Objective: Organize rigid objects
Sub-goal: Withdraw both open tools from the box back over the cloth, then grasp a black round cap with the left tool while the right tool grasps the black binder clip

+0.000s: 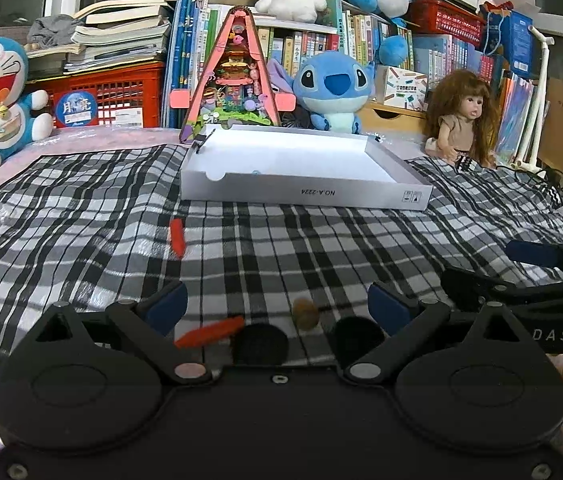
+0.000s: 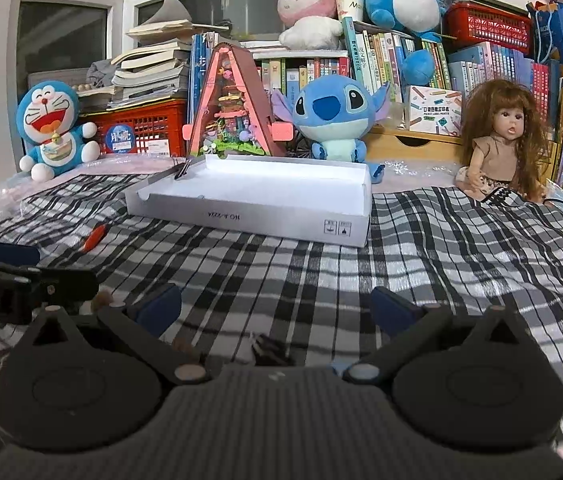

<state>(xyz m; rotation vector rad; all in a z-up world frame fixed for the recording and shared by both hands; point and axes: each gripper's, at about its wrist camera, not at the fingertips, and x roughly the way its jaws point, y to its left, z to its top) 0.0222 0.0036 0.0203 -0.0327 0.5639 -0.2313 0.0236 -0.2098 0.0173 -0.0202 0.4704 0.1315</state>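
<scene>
From the left wrist we see our left gripper (image 1: 277,304) with its jaws wide apart and nothing between them. A red stick (image 1: 209,332) lies on the checked cloth (image 1: 81,208) just below the near left finger, its long axis running crosswise, beside a brown nut (image 1: 305,314). A second red piece (image 1: 176,237) lies farther toward the white box (image 1: 305,196).

From the right wrist, our right gripper (image 2: 275,306) is also spread and empty; those pieces lie off to its left, so we judge the left nearer.
</scene>
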